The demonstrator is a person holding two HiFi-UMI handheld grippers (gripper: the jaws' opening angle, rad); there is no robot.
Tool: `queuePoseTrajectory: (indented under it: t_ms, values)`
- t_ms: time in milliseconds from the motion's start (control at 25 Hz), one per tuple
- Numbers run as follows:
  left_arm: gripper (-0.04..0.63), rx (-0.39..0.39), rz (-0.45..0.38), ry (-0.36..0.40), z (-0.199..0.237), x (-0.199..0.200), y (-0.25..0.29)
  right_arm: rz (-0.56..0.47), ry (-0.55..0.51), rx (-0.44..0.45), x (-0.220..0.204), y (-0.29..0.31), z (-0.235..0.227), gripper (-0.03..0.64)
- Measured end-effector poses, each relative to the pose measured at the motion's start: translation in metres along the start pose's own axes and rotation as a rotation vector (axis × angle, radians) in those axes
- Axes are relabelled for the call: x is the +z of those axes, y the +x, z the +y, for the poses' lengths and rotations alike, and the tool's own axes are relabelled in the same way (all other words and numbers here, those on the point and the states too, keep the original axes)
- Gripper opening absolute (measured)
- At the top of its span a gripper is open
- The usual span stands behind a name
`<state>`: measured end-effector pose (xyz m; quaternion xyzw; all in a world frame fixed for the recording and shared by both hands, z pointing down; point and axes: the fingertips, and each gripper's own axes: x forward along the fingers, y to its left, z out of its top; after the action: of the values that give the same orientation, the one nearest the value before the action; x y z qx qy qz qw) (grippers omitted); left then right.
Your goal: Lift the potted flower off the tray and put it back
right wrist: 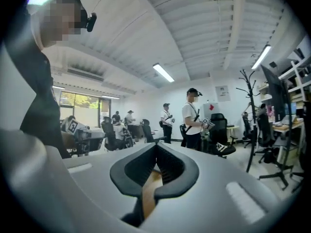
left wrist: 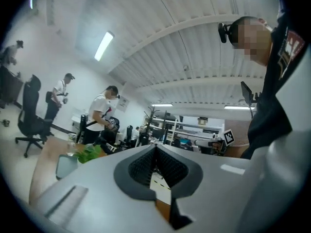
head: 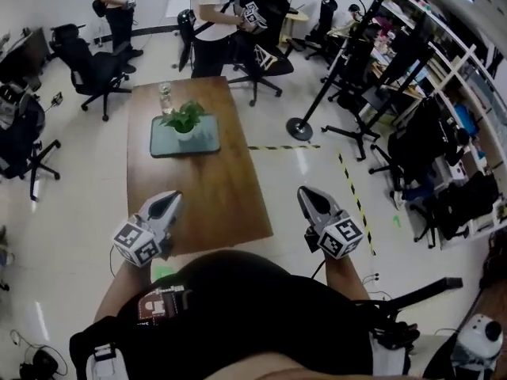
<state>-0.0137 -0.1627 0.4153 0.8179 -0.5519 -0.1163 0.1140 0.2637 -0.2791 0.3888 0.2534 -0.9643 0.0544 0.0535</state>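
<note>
The bench (head: 214, 188) is a brown wooden rectangle standing on a pale, glossy floor (head: 309, 180), with its long axis running away from the person and its short near edge just in front of the person's body. A grey-green rectangular tray (head: 209, 142) with rounded corners lies flat on the far half of the bench, roughly centred across its width, its long sides parallel to the short edges of the bench. A clear bottle (head: 165, 97) stands upright directly on the bench, just beyond the far left corner of the tray.
</note>
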Motion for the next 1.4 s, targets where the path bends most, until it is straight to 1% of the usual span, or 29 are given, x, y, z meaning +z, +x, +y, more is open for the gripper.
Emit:
queuePoseTrajectory:
  t_ms: [120, 200, 360, 480, 600, 760, 960, 1160, 1400]
  values:
    - [-0.002, 0.124, -0.031, -0.021, 0.004, -0.005, -0.016, 0.006, -0.019, 0.127, 0.002, 0.035, -0.002, 0.014]
    - [-0.001, 0.181, -0.045, -0.026, 0.007, -0.003, -0.026, 0.02, -0.015, 0.191, 0.002, 0.058, 0.002, 0.015]
    - [0.0, 0.272, -0.062, -0.009, 0.029, 0.007, -0.062, 0.031, -0.011, 0.286, 0.003, 0.103, 0.033, 0.015]
    - [0.0, 0.32, -0.096, -0.002, 0.054, 0.014, -0.092, 0.025, -0.027, 0.326, 0.008, 0.133, 0.061, 0.015]
    - [0.0, 0.319, -0.106, 0.009, 0.074, 0.019, -0.11, 0.008, -0.015, 0.338, 0.015, 0.158, 0.084, 0.017]
    - [0.012, 0.294, -0.088, 0.021, 0.116, 0.031, -0.131, 0.001, -0.028, 0.335, 0.023, 0.195, 0.116, 0.02]
    - [0.047, 0.263, -0.049, 0.045, 0.154, 0.039, -0.132, 0.014, -0.006, 0.319, 0.027, 0.222, 0.13, 0.034]
    - [0.092, 0.278, -0.027, 0.059, 0.168, 0.032, -0.107, 0.025, 0.003, 0.34, 0.016, 0.237, 0.112, 0.062]
    - [0.18, 0.324, 0.015, 0.089, 0.167, 0.021, -0.044, 0.035, -0.018, 0.403, 0.011, 0.248, 0.064, 0.111]
